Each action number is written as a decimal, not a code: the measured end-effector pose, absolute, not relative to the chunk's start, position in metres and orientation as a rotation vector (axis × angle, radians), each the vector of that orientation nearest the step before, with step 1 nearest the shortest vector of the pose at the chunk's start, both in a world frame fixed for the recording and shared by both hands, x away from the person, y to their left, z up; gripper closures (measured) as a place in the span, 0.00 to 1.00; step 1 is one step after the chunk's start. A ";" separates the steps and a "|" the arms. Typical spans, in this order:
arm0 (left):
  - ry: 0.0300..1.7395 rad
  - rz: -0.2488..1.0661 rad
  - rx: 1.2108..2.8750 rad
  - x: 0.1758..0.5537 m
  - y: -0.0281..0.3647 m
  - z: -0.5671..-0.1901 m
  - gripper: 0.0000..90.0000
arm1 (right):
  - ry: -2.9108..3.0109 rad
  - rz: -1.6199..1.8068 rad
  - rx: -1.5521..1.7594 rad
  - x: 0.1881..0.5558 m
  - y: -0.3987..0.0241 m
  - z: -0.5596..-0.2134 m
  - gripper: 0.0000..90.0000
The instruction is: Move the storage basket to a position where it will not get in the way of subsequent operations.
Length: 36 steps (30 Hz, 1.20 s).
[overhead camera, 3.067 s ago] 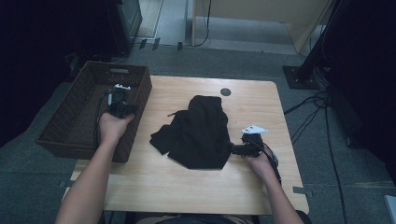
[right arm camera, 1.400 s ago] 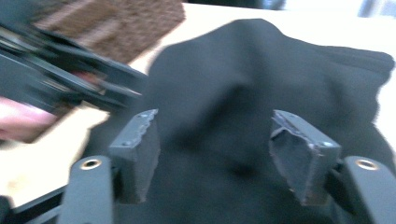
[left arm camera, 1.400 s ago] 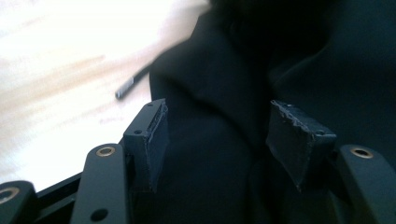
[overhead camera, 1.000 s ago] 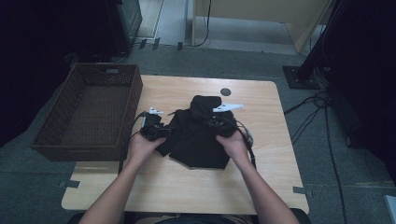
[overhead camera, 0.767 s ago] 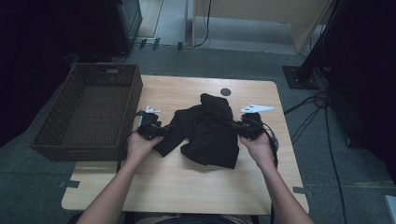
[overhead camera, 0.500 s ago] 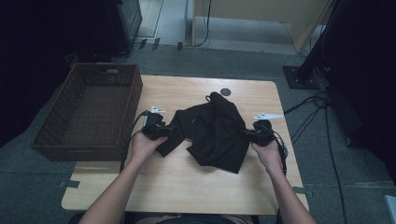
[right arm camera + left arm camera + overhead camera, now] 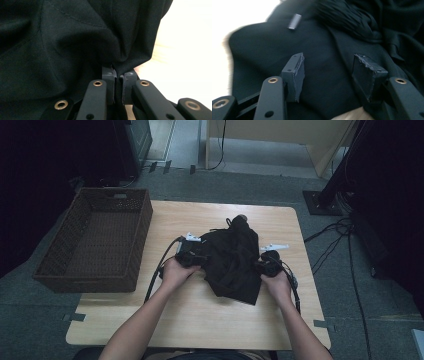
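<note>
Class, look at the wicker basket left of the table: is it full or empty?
Empty. In the high view the wicker basket shows its bare woven floor, with nothing inside. The black garment lies bunched on the table outside it.

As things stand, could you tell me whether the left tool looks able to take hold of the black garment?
Probably yes. The left tool stands open right over the black garment, with cloth spread under both jaws and nothing between. The right tool already pinches the opposite edge, so the cloth should stay put.

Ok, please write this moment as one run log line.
right gripper: shut on black garment | left gripper: open over garment, jaws just closing | wicker basket: left of table
</note>
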<state>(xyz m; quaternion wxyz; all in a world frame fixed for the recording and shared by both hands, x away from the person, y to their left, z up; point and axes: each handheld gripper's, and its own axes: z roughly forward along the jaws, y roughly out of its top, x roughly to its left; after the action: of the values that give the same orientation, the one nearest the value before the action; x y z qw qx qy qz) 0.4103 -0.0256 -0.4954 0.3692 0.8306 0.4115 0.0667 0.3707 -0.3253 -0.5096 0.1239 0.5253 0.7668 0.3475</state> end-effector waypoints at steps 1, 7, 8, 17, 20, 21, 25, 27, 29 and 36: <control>1.051 0.182 2.150 0.410 -0.028 -0.499 0.48 | 2.236 1.014 1.522 0.371 -0.323 -0.510 0.94; 1.058 0.234 2.162 0.407 -0.020 -0.503 0.50 | 2.228 1.049 1.499 0.374 -0.310 -0.512 0.94; 1.065 0.248 2.162 0.406 -0.019 -0.503 0.51 | 2.228 1.065 1.505 0.375 -0.307 -0.513 0.94; 1.205 0.177 2.112 0.382 0.021 -0.496 0.53 | 2.316 1.042 1.403 0.367 -0.273 -0.510 0.88; 1.208 0.158 2.033 0.385 0.027 -0.483 0.53 | 2.305 1.091 1.436 0.367 -0.279 -0.503 0.77; 1.201 0.161 2.027 0.387 0.026 -0.478 0.52 | 2.284 1.113 1.430 0.367 -0.281 -0.499 0.71; 1.156 0.197 2.045 0.396 0.014 -0.463 0.49 | 2.171 1.140 1.366 0.366 -0.287 -0.472 0.57; 1.154 0.191 2.051 0.402 0.006 -0.462 0.48 | 2.153 1.169 1.360 0.368 -0.288 -0.462 0.54; 1.175 0.172 2.055 0.408 -0.002 -0.465 0.46 | 2.146 1.209 1.361 0.372 -0.285 -0.454 0.51; 1.270 0.189 2.063 0.426 -0.013 -0.487 0.41 | 2.134 1.269 1.345 0.378 -0.268 -0.444 0.45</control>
<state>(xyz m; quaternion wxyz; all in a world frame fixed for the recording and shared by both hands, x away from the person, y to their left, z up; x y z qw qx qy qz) 0.4259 -0.0127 -0.4866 0.3483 0.7958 0.4899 0.0728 0.3783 -0.2682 -0.4436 0.1582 0.4702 0.7463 0.4438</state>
